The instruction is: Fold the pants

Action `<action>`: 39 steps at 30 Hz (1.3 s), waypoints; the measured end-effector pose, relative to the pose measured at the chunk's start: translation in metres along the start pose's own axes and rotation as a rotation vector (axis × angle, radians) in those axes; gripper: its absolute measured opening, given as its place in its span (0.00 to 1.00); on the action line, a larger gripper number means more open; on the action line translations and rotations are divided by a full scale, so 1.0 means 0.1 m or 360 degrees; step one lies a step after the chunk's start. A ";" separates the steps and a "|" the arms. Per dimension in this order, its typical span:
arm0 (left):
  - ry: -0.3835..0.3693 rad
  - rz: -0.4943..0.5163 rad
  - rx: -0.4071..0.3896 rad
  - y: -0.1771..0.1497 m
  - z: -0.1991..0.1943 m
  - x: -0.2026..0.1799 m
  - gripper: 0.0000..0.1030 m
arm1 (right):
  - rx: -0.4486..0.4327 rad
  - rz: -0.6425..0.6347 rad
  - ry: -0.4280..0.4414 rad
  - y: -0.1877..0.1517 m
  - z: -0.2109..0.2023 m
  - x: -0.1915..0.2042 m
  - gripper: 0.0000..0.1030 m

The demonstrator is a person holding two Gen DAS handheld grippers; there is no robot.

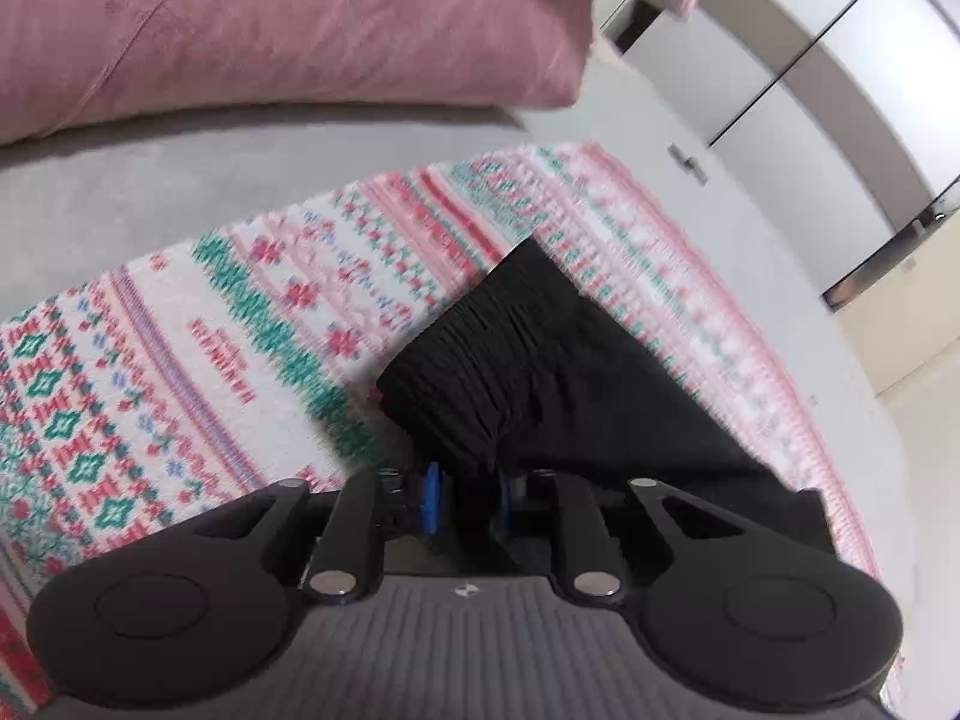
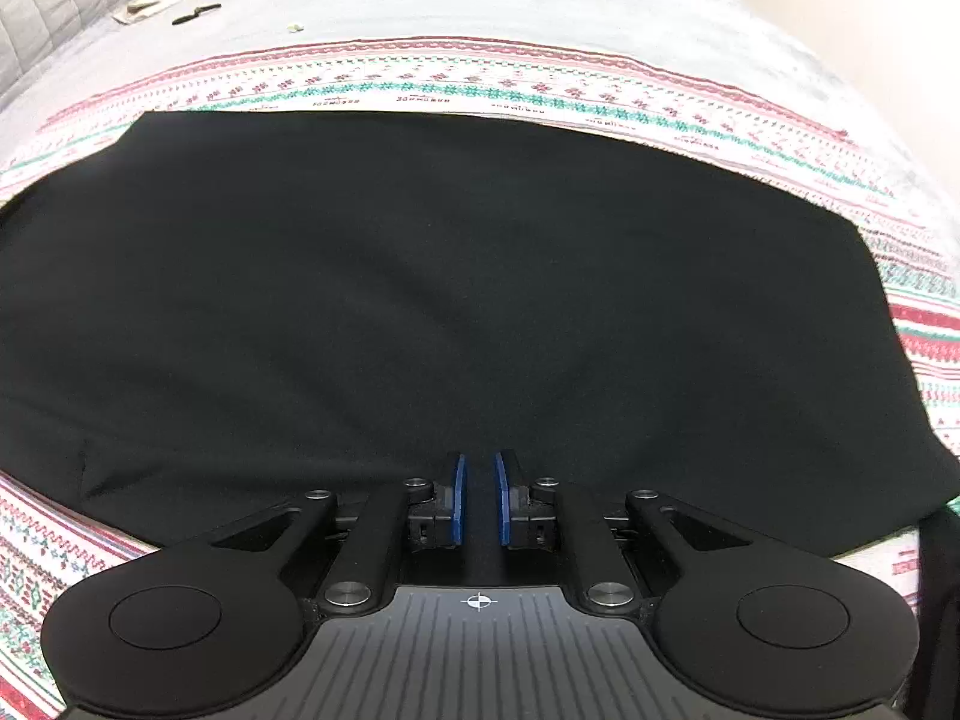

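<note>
The black pants (image 2: 420, 300) lie spread on the patterned blanket (image 2: 660, 102) on the bed. The left gripper (image 1: 468, 495) pinches the gathered waistband; the right gripper (image 2: 478, 498) clamps the near hem. A fold appears underway; next, both should carry their edges across together.

Grey bed (image 2: 480, 0), patterned blanket (image 2: 540, 90) spread on it, pink pillow (image 1: 288, 30), small dark item (image 2: 197, 13)

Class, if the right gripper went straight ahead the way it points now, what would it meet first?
Most likely the black pants: the right gripper already sits at their near edge, with dark cloth between its blue pads.
</note>
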State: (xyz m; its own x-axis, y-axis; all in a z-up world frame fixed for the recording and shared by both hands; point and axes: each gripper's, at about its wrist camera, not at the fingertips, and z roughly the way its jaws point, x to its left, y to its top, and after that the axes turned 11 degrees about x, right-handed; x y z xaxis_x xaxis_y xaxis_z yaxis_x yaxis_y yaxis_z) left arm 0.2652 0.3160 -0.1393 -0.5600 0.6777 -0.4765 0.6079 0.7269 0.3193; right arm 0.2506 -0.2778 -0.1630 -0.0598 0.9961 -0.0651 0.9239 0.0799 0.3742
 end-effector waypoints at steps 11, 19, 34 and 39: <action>0.0185 0.0317 -0.0335 -0.20 -0.41 -0.48 0.55 | -0.0221 -0.0425 0.0235 -0.11 -0.35 0.73 0.29; 0.0121 0.0850 -0.0241 -0.83 -0.17 -1.15 0.55 | -0.0189 -0.0614 0.0242 -0.20 -0.28 1.22 0.28; 0.0183 0.0984 0.0137 -1.22 0.41 -1.29 0.57 | -0.0080 -0.0404 0.0232 -0.04 -0.13 0.62 0.33; 0.0192 0.0990 0.0140 -1.23 0.42 -1.32 0.58 | -0.0048 0.0029 0.0138 0.05 0.02 -0.37 0.31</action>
State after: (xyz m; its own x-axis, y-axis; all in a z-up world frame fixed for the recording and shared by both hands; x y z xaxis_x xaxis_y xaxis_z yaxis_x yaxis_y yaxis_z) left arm 0.2881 0.1331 -0.1501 -0.1440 0.9815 -0.1265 0.8808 0.1854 0.4356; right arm 0.2586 -0.3140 -0.1607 -0.0771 0.9968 0.0221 0.9135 0.0618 0.4020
